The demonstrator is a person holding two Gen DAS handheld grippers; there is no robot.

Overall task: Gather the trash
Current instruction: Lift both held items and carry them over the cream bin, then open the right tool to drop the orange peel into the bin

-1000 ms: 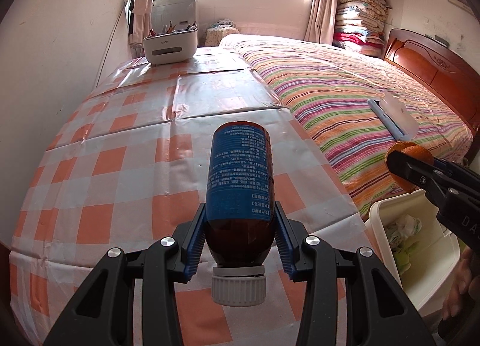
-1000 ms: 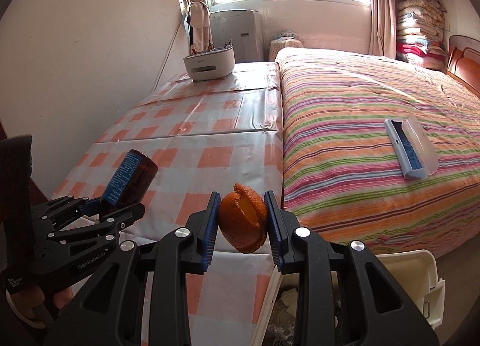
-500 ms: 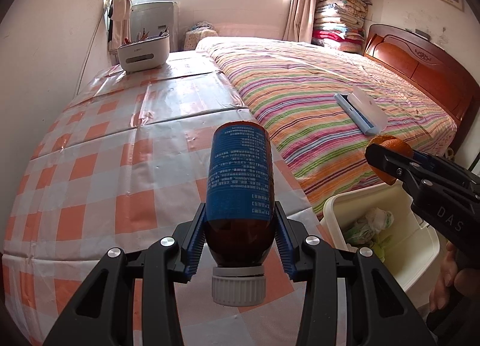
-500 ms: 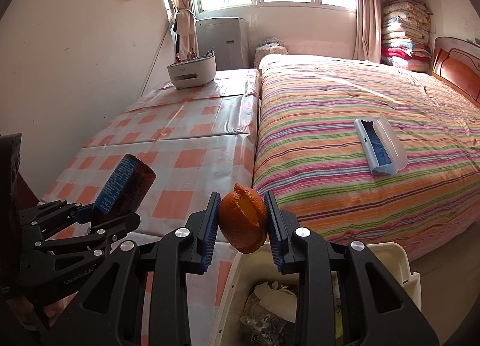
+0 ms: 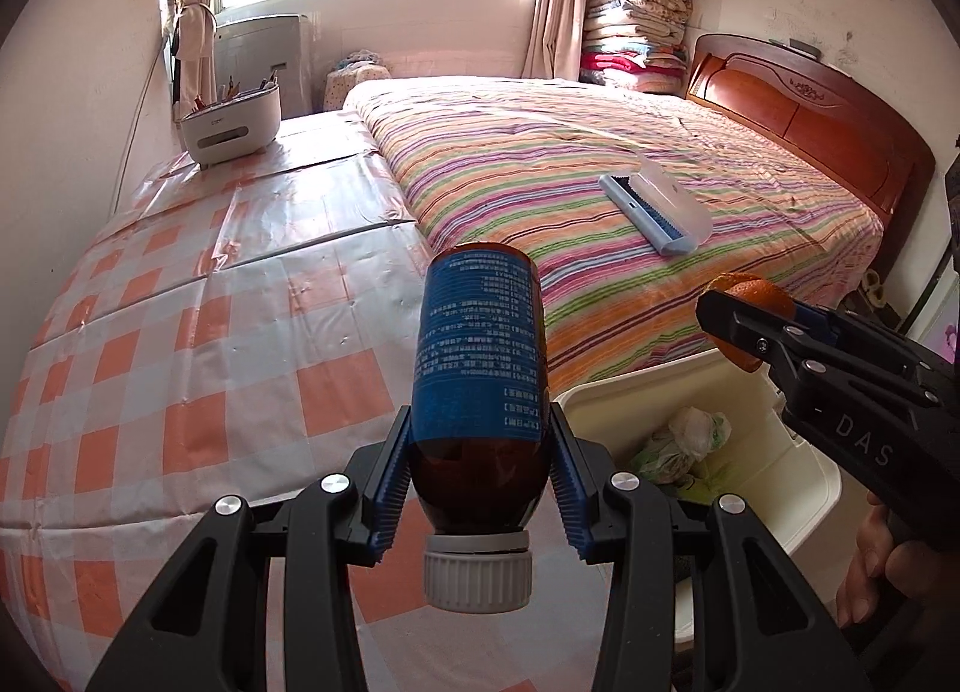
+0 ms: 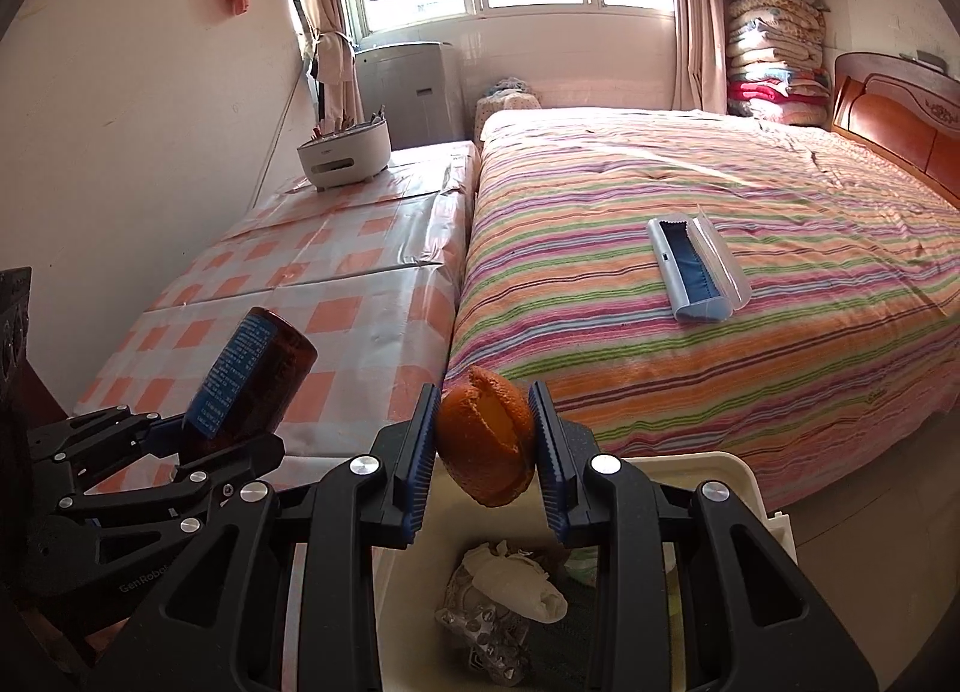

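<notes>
The left claw still clamps the smooth brown bottle, cap toward the camera, over the checked bench. The right claw grips dimpled orange peel, now directly above the cream plastic bin, which has slid nearer since 1 second ago.

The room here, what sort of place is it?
Most likely a lived-in home bedroom: a large bed with a striped quilt, a carved wooden headboard, and folded blankets stacked by the window.
</notes>
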